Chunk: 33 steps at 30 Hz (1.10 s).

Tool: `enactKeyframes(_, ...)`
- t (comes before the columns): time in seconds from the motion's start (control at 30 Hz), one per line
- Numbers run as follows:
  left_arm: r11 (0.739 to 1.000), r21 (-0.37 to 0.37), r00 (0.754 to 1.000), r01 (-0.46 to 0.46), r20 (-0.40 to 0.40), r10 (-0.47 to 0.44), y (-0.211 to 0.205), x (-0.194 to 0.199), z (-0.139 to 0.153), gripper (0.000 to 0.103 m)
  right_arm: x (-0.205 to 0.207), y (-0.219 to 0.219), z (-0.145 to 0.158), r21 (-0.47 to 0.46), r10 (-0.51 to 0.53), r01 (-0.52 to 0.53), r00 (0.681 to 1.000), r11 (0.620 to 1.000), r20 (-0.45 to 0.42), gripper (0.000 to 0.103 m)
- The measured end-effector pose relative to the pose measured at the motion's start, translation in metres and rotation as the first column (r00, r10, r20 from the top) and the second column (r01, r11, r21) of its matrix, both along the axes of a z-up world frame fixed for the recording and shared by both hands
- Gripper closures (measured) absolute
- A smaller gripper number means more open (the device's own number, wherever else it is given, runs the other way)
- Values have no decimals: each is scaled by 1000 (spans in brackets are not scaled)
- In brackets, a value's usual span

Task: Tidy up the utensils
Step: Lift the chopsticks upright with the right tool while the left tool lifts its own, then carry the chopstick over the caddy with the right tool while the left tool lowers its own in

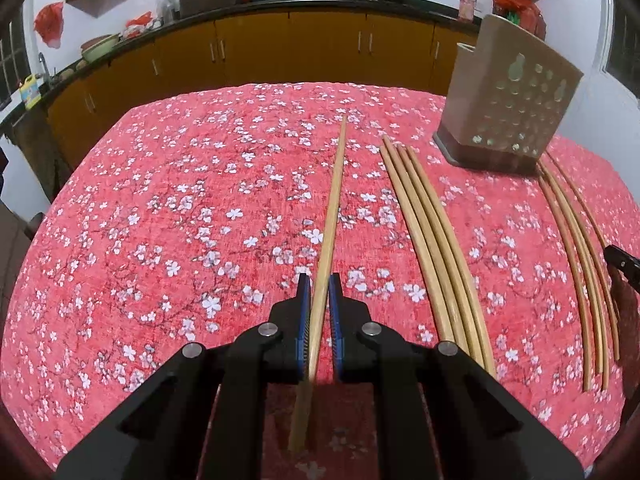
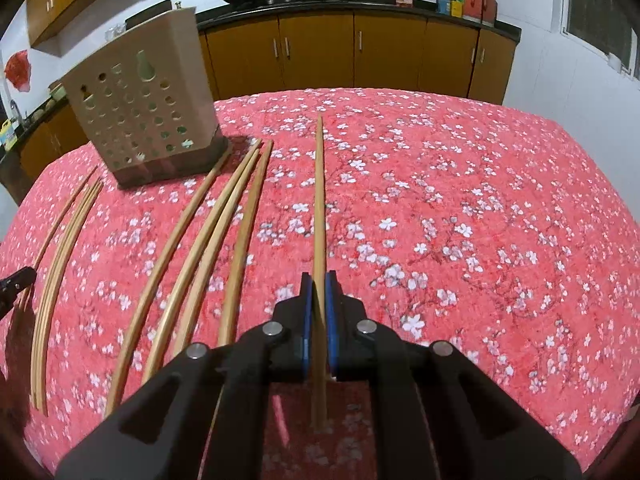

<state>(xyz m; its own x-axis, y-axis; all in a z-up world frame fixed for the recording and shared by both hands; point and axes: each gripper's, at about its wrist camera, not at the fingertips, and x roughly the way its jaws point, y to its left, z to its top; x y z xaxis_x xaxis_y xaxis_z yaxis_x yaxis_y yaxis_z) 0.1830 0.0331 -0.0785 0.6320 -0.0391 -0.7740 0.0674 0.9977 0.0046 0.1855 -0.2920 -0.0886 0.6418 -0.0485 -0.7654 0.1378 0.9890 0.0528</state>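
Now each hand-held gripper, left (image 1: 319, 280) and right (image 2: 319, 278), pinches one chopstick (image 1: 334, 204) lengthwise.

Floral-clothed table (image 1: 160, 220): chopsticks (image 1: 432, 240), holder (image 1: 508, 96).

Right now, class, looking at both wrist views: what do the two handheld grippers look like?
Both look alike. The left gripper and right gripper have angular matte black bodies, round silver pivot bolts on the linkages, and two narrow fingers lined with blue pads; the left pads show fine ribbing. No cables, markings or sleeves are visible.
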Motion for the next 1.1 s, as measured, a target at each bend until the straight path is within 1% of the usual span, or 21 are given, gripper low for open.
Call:
enactKeyframes(0.17, 1000, 6, 1000, 1, -7, -1, 0, -2, 1, 94, -3, -1, 0, 7, 14, -14, 1000, 1000, -2, 95)
enactKeyframes(0.23, 1000, -7, 1000, -2, -22, 2, 3, -2, 3, 95, -4, -4, 2, 37, 11, -11, 1000, 999, 0, 95)
enactKeyframes(0.33, 1000, -12, 1000, -8, -7, 8, 8, -5, 11, 96, -14, -11, 18, 46, 5, -8, 999, 999, 49, 95)
enactKeyframes(0.53, 999, -45, 997, -1, 77, 4, 16, -14, 50, 96, -24, -19, 56, 46, 2, -8, 990, 999, 142, 95)
enactKeyframes(0.63, 998, -67, 991, -2, 132, 11, 19, -17, 75, 96, -27, -21, 74, 48, -1, -8, 982, 999, 191, 95)
enactKeyframes(0.77, 997, -81, 980, 2, 200, 14, 18, -18, 98, 96, -31, -22, 98, 51, -8, -6, 966, 999, 259, 95)
enactKeyframes(0.93, 994, -110, 967, 12, 255, 16, 18, -20, 120, 96, -36, -22, 115, 52, -13, -3, 949, 999, 314, 95)
enactKeyframes(1.1, 993, -114, 949, 15, 313, 22, 18, -23, 140, 96, -38, -22, 130, 55, -20, 0, 932, 999, 361, 95)
